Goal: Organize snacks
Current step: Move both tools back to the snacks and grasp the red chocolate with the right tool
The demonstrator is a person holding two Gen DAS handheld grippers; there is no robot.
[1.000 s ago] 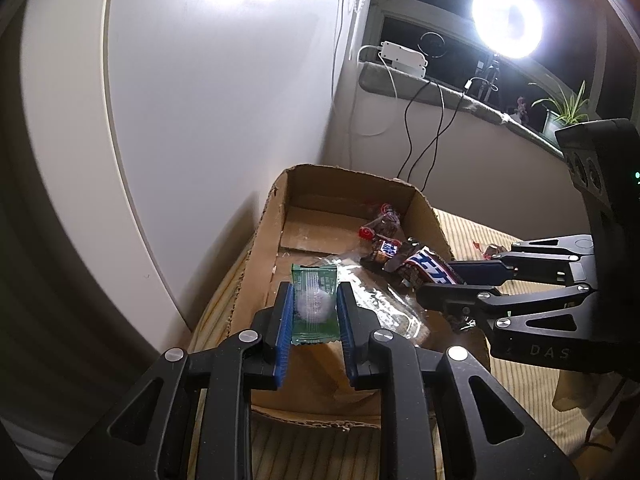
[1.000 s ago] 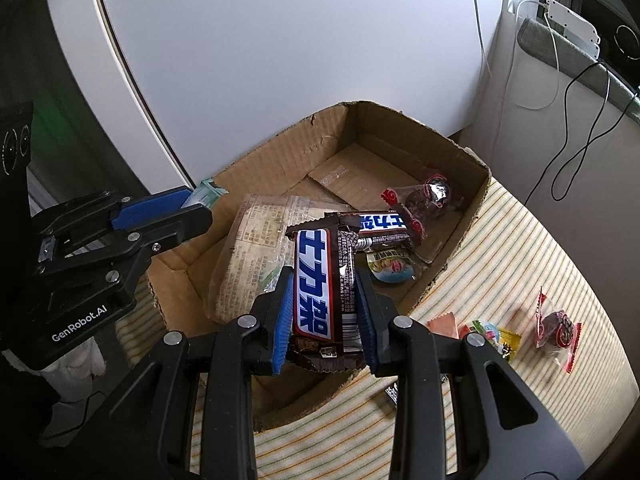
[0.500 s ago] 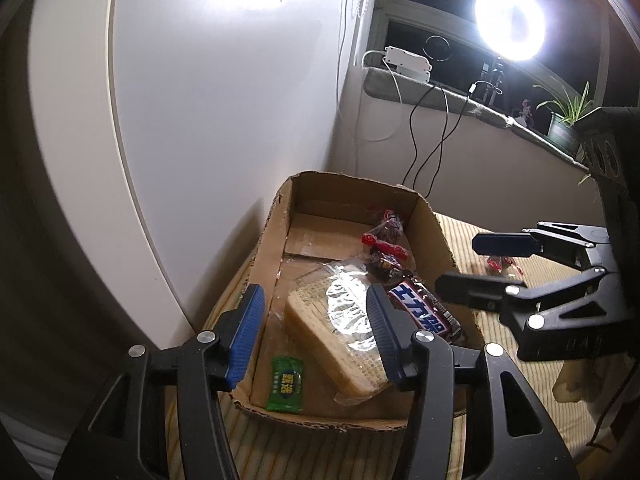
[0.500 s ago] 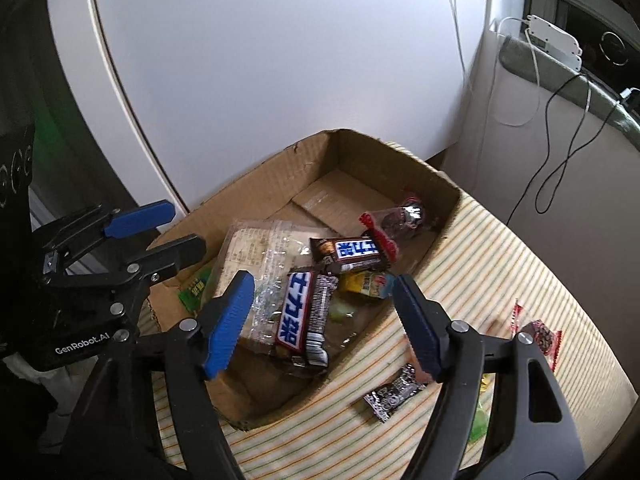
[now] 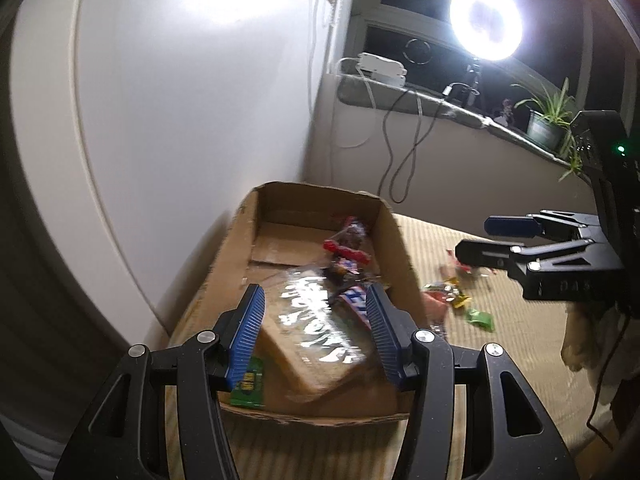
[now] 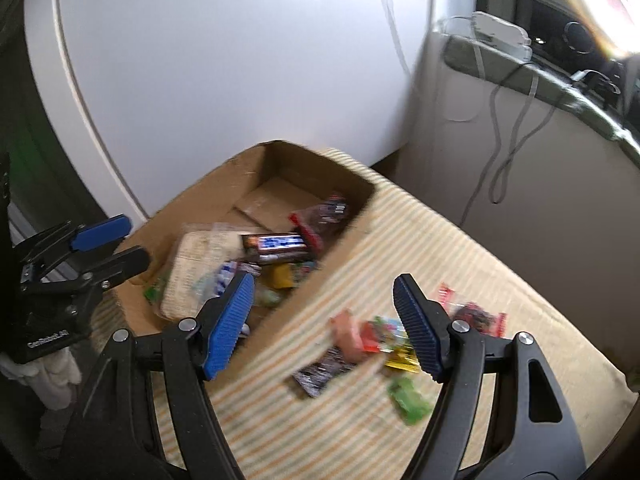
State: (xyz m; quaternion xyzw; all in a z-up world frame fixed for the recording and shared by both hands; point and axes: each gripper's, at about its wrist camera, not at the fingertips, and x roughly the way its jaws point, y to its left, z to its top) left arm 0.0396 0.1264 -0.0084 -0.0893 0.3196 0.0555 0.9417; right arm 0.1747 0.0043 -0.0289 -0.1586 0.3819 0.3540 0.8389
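A cardboard box (image 5: 236, 240) (image 6: 216, 184) on a striped cloth holds a clear-wrapped cracker pack (image 5: 316, 332) (image 6: 188, 264), brown-and-blue chocolate bars (image 6: 276, 244), a red-ended candy (image 5: 346, 242) and a small green packet (image 5: 250, 386) in its near corner. Several loose snacks (image 6: 372, 344) (image 5: 452, 300) lie on the cloth right of the box. My left gripper (image 5: 314, 336) is open and empty above the box's near end. My right gripper (image 6: 324, 324) is open and empty above the box's right wall and the loose snacks; it also shows in the left wrist view (image 5: 492, 240).
A white rounded panel (image 5: 160, 120) stands just behind and left of the box. A sill with cables (image 5: 400, 152), a white power box (image 5: 382, 68), a ring light (image 5: 486, 26) and a potted plant (image 5: 546, 120) runs behind. The striped cloth (image 6: 400, 432) extends right.
Both grippers let go of their snacks into the box: the green packet and the chocolate bar. Both opened and pulled back; the right one swung right over the loose snacks.
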